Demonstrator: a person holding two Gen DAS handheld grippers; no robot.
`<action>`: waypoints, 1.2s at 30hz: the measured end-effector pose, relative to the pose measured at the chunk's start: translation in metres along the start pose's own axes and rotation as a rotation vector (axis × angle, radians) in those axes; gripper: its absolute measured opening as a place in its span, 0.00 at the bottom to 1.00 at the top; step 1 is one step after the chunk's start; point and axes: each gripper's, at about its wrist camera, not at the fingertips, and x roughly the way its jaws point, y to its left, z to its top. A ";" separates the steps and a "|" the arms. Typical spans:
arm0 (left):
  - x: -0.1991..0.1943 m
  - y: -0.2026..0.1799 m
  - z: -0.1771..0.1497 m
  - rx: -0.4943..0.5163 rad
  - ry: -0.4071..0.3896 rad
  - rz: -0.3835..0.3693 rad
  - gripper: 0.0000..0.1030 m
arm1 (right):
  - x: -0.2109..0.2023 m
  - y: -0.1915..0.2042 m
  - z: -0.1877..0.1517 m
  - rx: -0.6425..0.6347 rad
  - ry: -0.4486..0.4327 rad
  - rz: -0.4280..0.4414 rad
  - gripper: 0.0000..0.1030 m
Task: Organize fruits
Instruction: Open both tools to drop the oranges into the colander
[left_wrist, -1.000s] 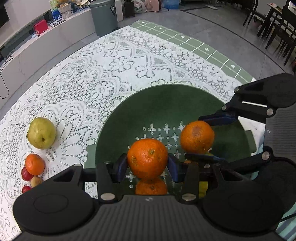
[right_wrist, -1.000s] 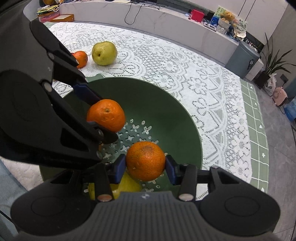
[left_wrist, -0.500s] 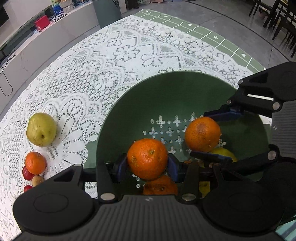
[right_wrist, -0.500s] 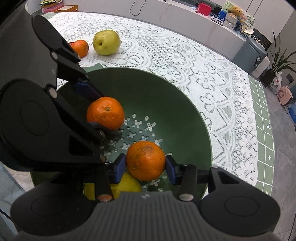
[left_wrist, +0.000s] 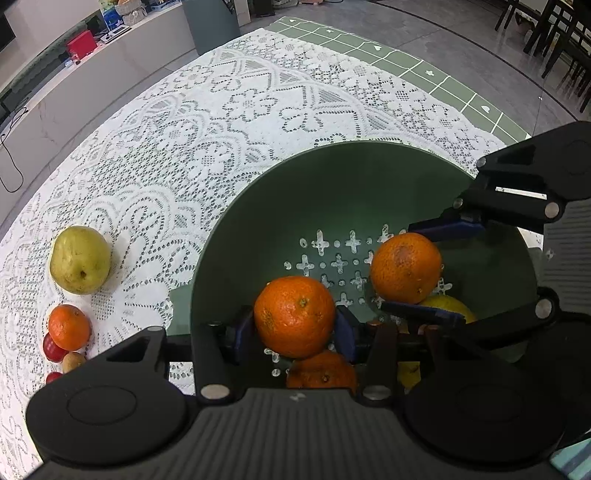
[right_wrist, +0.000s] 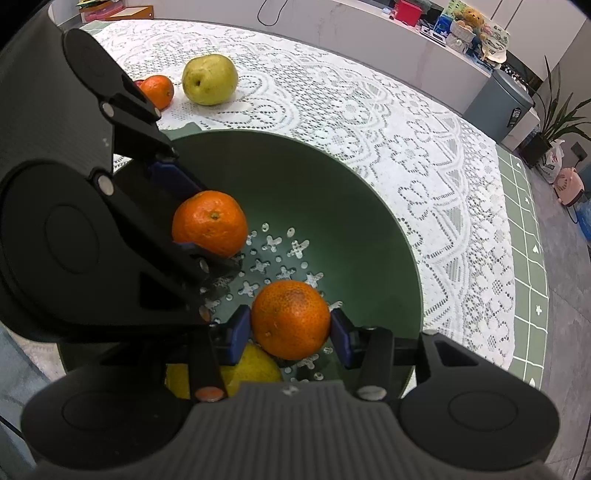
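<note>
Mandarins were the business at hand, one in each gripper, both hanging inside the green colander (left_wrist: 258, 206) above its perforated floor. The left gripper (left_wrist: 295, 334) pinched its mandarin (left_wrist: 294, 316) between the blue pads, though its jaws were beginning to ease apart with the fruit between them. The right gripper (right_wrist: 291, 332) was clamped on a second mandarin (right_wrist: 290, 319), nearer the colander's middle. Directly beneath the left one lay another mandarin (left_wrist: 321, 373) already in the colander; under the right one sat a yellow fruit (right_wrist: 255, 369). By my judgement each release would be a short straight drop. Outside the colander, on the lace cloth, waited a pear (left_wrist: 80, 259) and a loose mandarin (left_wrist: 69, 327).
</note>
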 end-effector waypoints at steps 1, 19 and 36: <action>0.000 0.000 0.000 -0.003 0.000 -0.002 0.52 | 0.000 0.000 0.000 0.004 0.000 0.001 0.43; -0.028 0.005 -0.001 -0.040 -0.047 0.010 0.61 | -0.020 -0.002 0.001 0.024 -0.020 -0.015 0.66; -0.100 0.027 -0.034 -0.186 -0.291 0.071 0.62 | -0.069 0.010 -0.007 0.195 -0.225 -0.063 0.71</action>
